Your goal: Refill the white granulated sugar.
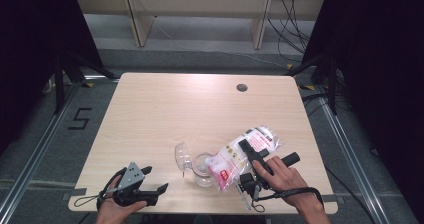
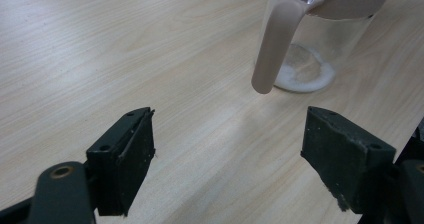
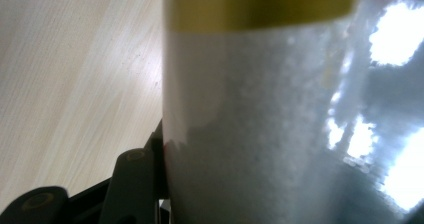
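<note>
1. High view: we have the right gripper (image 1: 248, 154) clamped around a plastic bag of white granules (image 1: 239, 155), lower right of centre in the frame, tipped down to the left so its mouth sits over a clear jar (image 1: 202, 169) near the bottom edge of the counter (image 1: 165, 109).
2. The jar's hinged lid (image 1: 183, 156) stands open on its left, so the opening is free. In the left gripper view the jar (image 2: 312, 54) sits at the upper right with only a thin layer of white grains on its bottom, so we judge the pour has hardly begun.
3. The left gripper (image 1: 155, 180) sits at the lower left of the high view, well apart from the jar, its fingers (image 2: 122, 161) spread wide and holding nothing. Nothing steadies the jar.
4. Risk: the bag leans on or just beside the jar's rim. If we push with it, the light, nearly empty jar could slide or tip, spilling grains over the counter.
5. Risk: a soft bag pours unevenly. If we tilt it too steeply, the contents could surge past the narrow mouth and land outside.
6. Risk: in the right gripper view the fingers (image 3: 132, 184) pinch glossy film, the bag (image 3: 260, 134) pressed close to the lens. As weight shifts forward, the film could slip in the hold.
7. We cannot tell exactly how the bag's mouth lines up with the jar.
</note>
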Tool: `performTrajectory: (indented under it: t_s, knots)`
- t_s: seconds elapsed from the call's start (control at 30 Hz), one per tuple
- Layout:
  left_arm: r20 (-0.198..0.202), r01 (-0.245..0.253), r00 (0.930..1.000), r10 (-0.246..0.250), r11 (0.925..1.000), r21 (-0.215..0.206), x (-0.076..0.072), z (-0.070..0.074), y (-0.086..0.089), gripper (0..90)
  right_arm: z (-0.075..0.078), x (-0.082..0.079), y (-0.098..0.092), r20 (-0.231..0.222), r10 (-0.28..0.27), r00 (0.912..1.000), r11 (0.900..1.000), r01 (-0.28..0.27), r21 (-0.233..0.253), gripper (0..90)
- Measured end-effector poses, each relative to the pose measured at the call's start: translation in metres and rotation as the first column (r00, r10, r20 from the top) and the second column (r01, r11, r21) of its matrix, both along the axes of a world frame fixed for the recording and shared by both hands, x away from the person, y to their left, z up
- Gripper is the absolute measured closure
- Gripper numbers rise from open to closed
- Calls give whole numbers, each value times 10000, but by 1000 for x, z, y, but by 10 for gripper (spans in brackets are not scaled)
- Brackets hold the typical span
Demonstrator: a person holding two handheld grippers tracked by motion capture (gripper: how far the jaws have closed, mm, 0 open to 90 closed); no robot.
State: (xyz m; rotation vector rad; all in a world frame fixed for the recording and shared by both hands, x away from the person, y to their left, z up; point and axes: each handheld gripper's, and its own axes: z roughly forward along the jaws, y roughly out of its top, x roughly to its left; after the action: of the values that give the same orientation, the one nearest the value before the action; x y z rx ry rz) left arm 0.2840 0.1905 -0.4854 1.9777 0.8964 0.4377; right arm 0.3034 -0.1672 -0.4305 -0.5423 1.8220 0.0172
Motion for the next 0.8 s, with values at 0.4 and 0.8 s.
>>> performTrajectory:
  t_s: [0.4,0.8]
  knots:
    - [9,-51,10000,50,9999,150,0,1,1,204,4,0,0,203,263,9994,9996,-261,-94,512]
    - [-83,-128,9999,127,9998,-121,-1,0,-1,204,1,-1,-1,235,195,9995,9998,-196,59,513]
